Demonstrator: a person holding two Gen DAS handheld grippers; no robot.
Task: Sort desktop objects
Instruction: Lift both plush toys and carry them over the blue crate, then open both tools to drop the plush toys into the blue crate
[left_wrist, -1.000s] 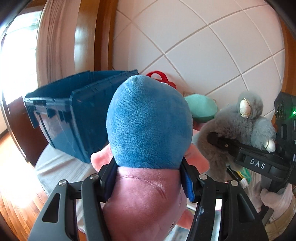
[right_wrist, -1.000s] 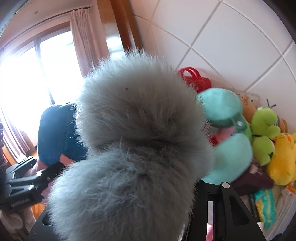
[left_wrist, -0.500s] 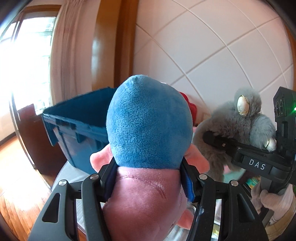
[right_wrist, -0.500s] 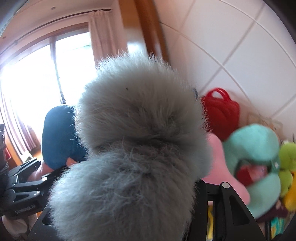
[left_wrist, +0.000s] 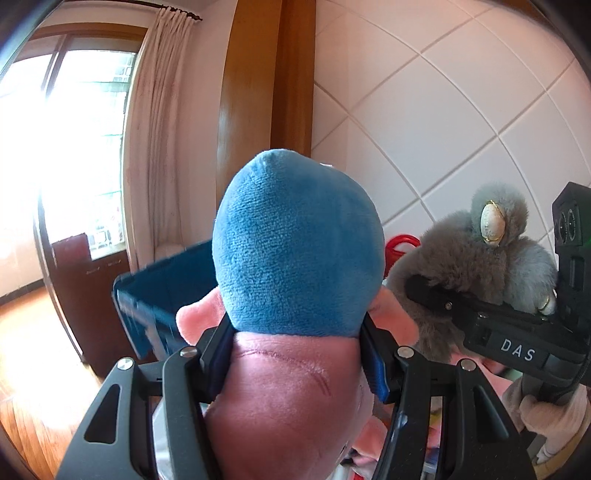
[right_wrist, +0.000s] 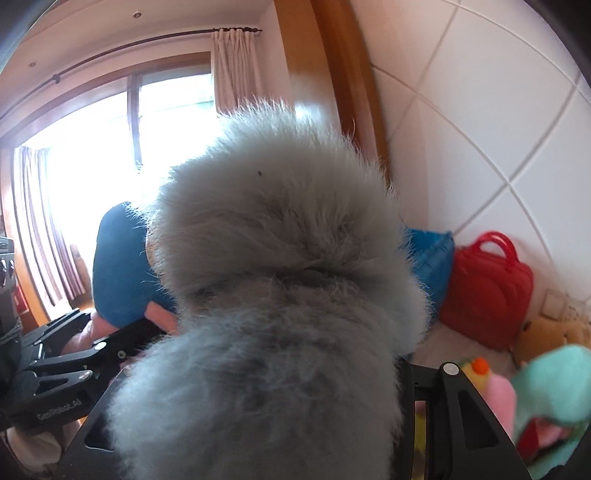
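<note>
My left gripper (left_wrist: 297, 354) is shut on a plush toy with a blue head and pink body (left_wrist: 295, 251), which fills the middle of the left wrist view. The right gripper (right_wrist: 280, 369) is shut on a fluffy grey plush toy (right_wrist: 280, 295) whose fur hides the fingertips. From the left wrist view the grey plush (left_wrist: 461, 251) hangs at the right, clamped in the right gripper (left_wrist: 480, 314). A dark blue storage bin (left_wrist: 166, 291) sits behind and below the blue plush. In the right wrist view the bin (right_wrist: 428, 254) shows only as a corner past the grey fur.
A red toy bag (right_wrist: 487, 291) stands against the tiled wall beside the bin. Teal (right_wrist: 550, 384), pink (right_wrist: 498, 398) and brown (right_wrist: 546, 332) plush toys lie at the lower right. A gloved hand (left_wrist: 546, 410) holds the right gripper. A window and curtain are on the left, over wooden floor.
Both grippers have risen and swung left with their toys still clamped. The bin now sits lower in the left view, and the pile of plush toys has slid to the right edge.
</note>
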